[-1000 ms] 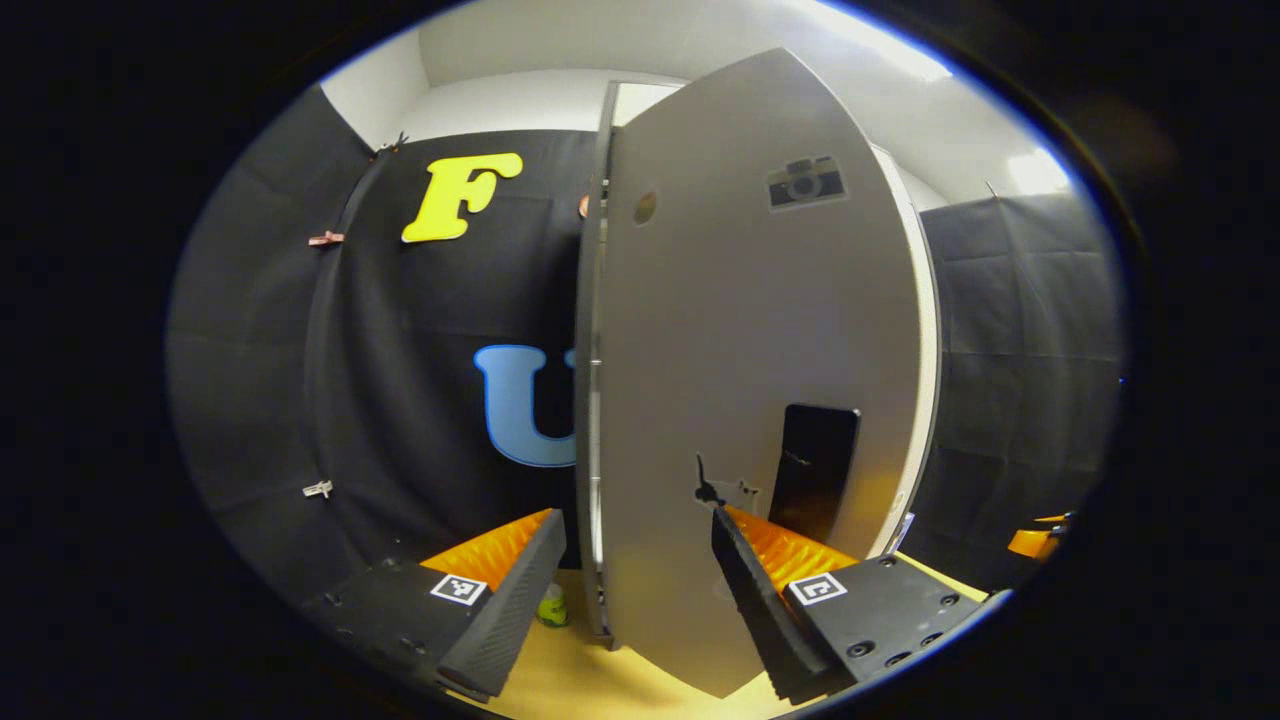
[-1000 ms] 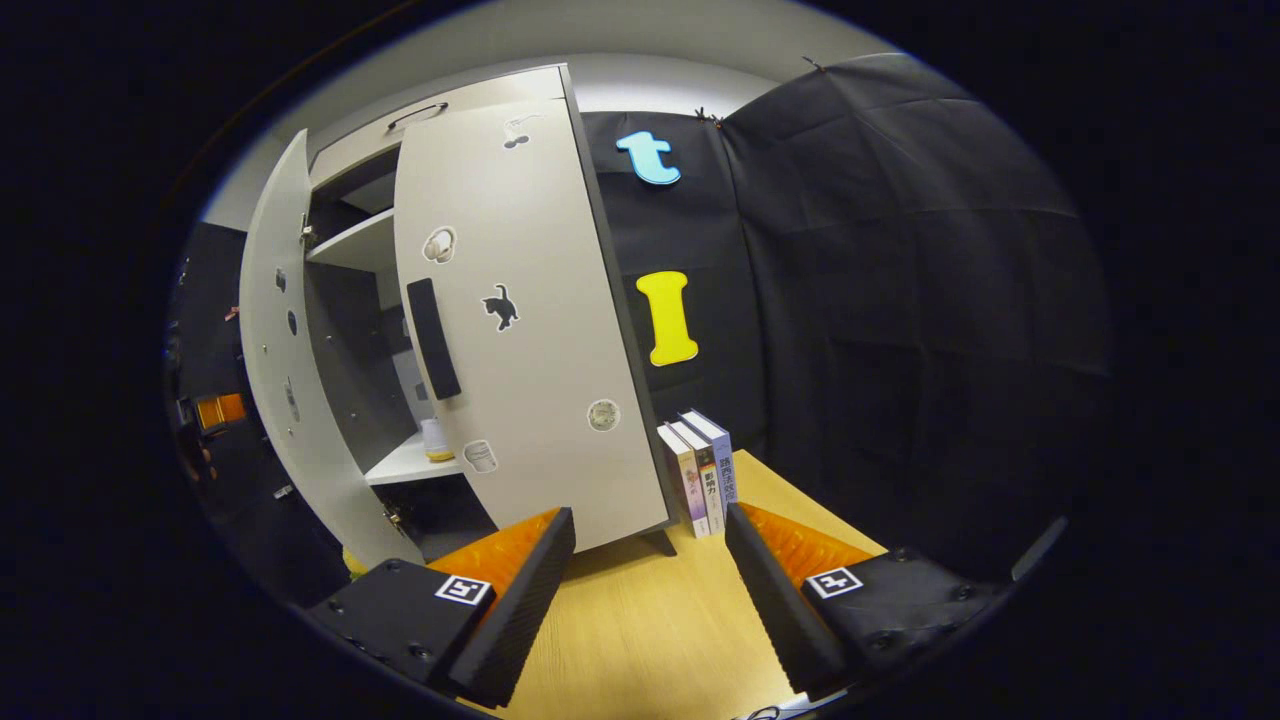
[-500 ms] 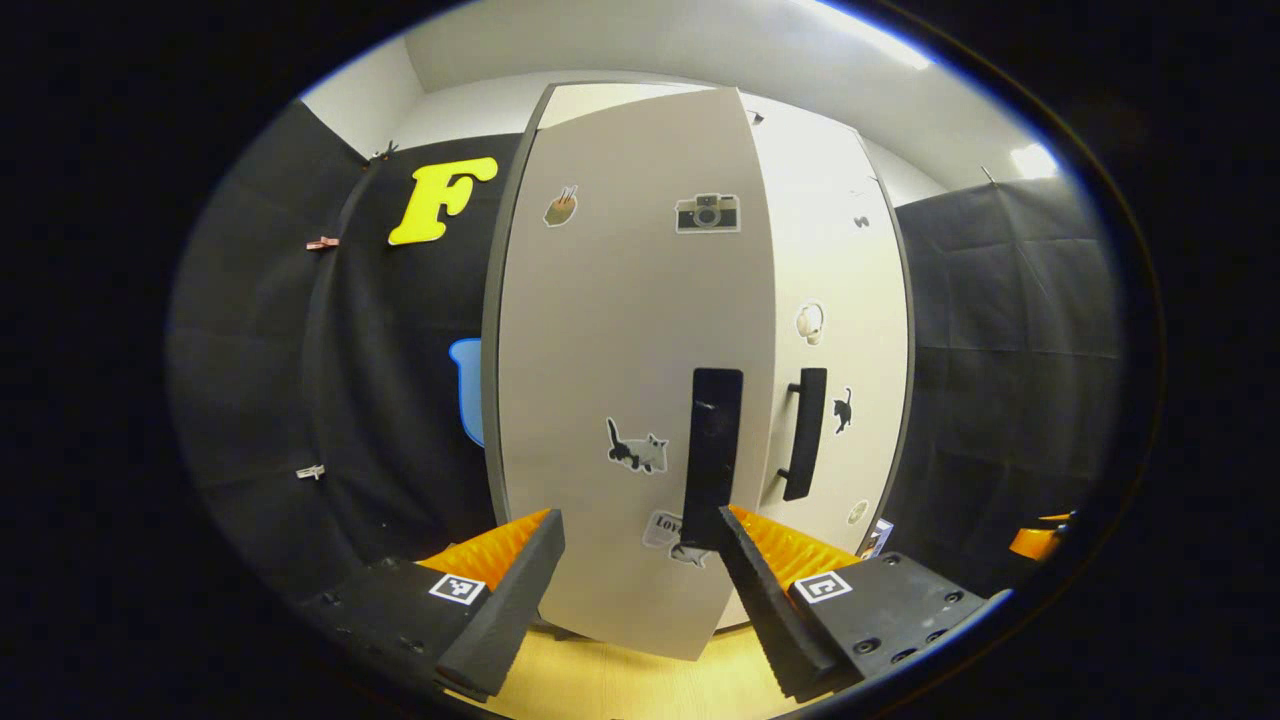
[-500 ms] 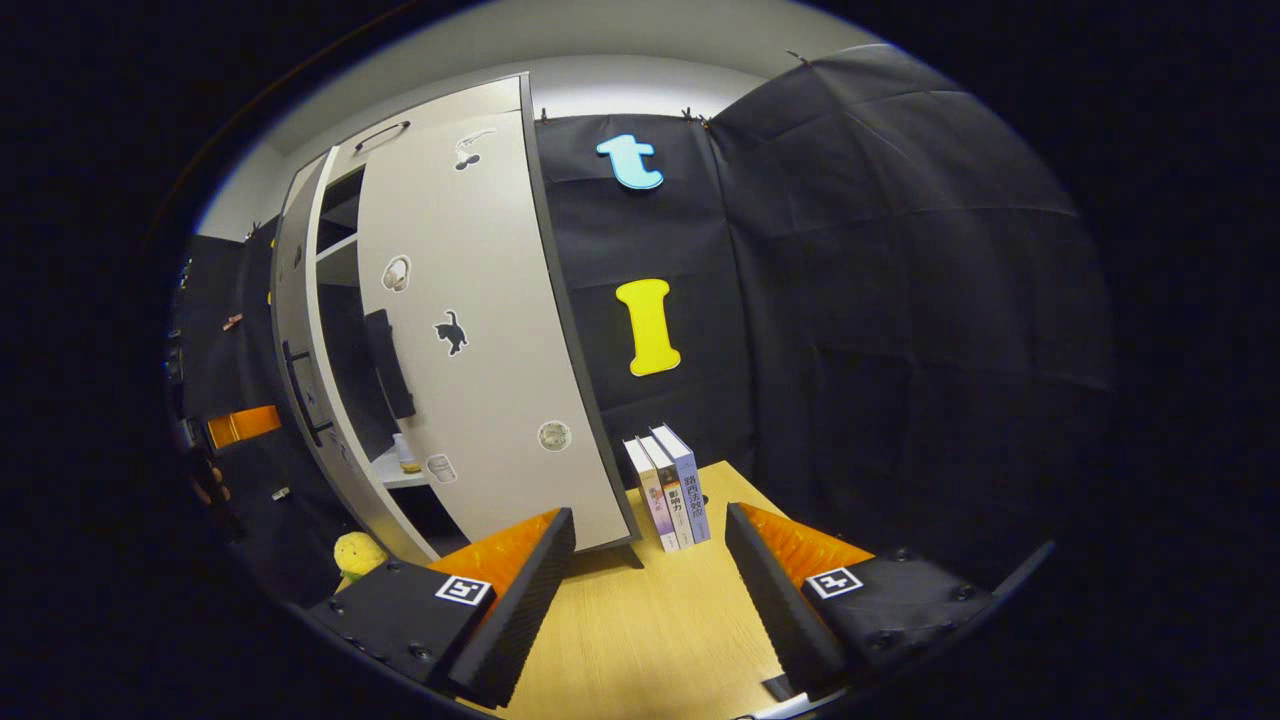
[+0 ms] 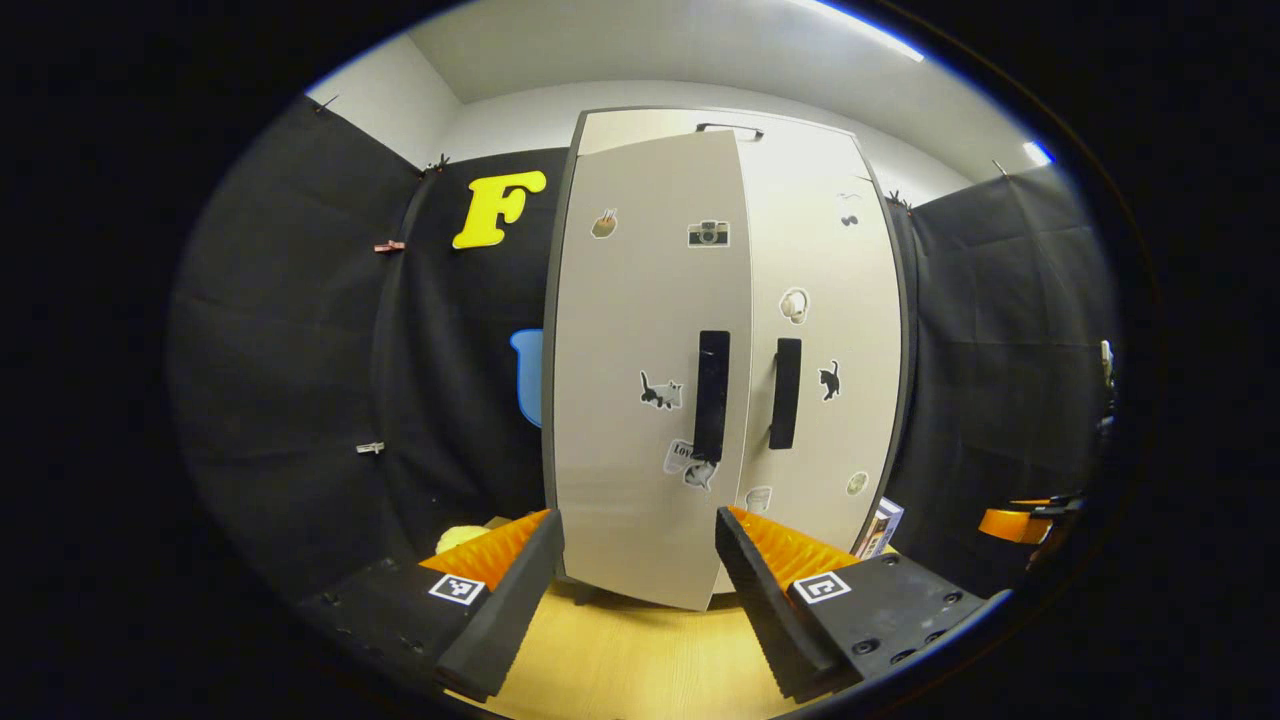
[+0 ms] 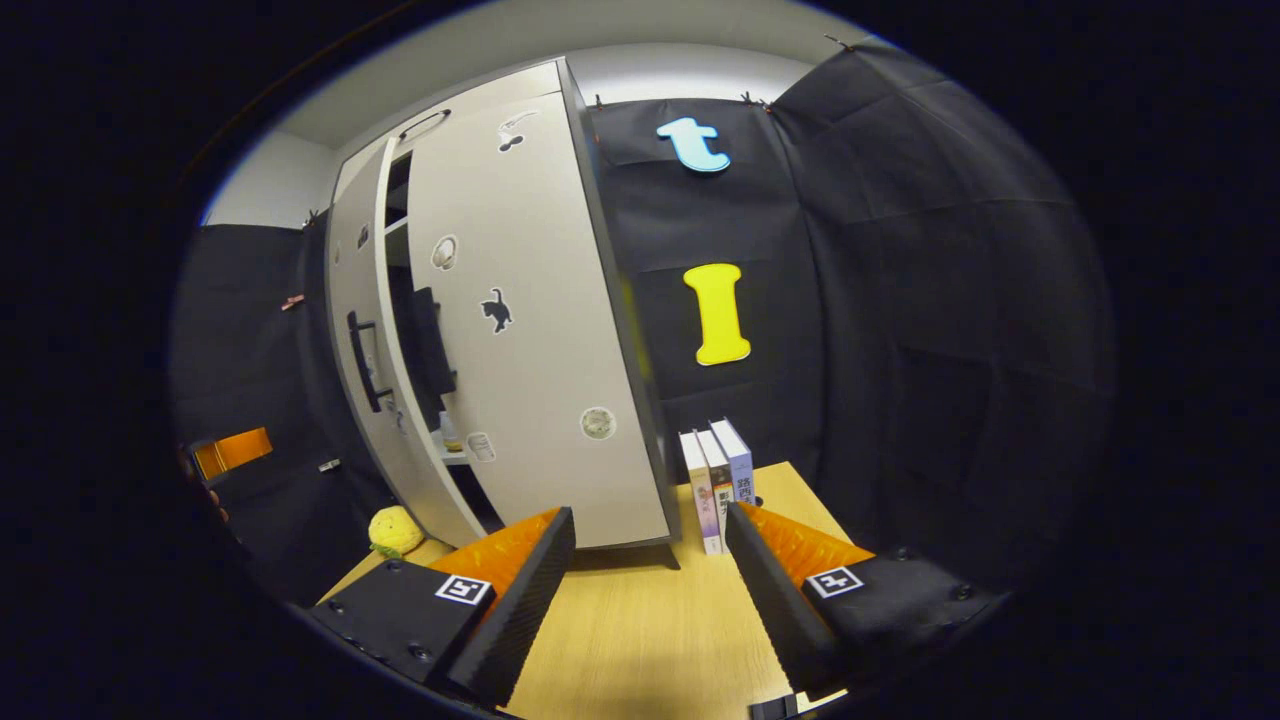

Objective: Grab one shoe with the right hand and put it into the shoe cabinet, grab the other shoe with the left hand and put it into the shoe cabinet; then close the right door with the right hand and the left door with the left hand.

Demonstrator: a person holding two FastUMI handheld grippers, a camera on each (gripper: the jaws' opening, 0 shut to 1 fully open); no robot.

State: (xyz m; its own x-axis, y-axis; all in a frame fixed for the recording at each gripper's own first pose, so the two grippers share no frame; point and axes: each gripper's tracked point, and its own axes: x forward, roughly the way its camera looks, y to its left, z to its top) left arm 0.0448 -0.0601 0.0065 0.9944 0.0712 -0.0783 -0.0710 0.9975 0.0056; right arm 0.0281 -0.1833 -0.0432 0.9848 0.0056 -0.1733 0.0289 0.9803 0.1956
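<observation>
- Left gripper view: a tall pale shoe cabinet (image 5: 650, 150) stands upright at centre on a light wooden table (image 5: 620, 670), against black cloth.
- The left gripper (image 5: 640, 590) shows at six o'clock, its two fingers spread wide with nothing between them, apart from the cabinet.
- The left door (image 5: 640, 400) sits almost flush, its free edge standing a little proud of the right door (image 5: 840, 400). Their two dark upright handles lie side by side near centre.
- At four o'clock, far off, part of the other gripper shows.
- Right gripper view: the right gripper (image 6: 650, 590) sits at six o'clock, fingers spread and empty, above the bare table (image 6: 650, 640).
- The cabinet (image 6: 470, 100) stands at ten o'clock. The right door (image 6: 540, 330) looks shut against the frame. The left door (image 6: 365, 330) stands slightly ajar, with a narrow dark gap and a shelf edge visible between the doors.
- Three books (image 6: 718, 475) stand upright just beside the cabinet at centre; a yellow soft toy (image 6: 395, 530) lies at eight o'clock.
- No shoe lies on the table, so both are presumably inside, though the interior is too hidden to tell.
- Judged progress: nearly finished; the left door likely needs one last push.
</observation>
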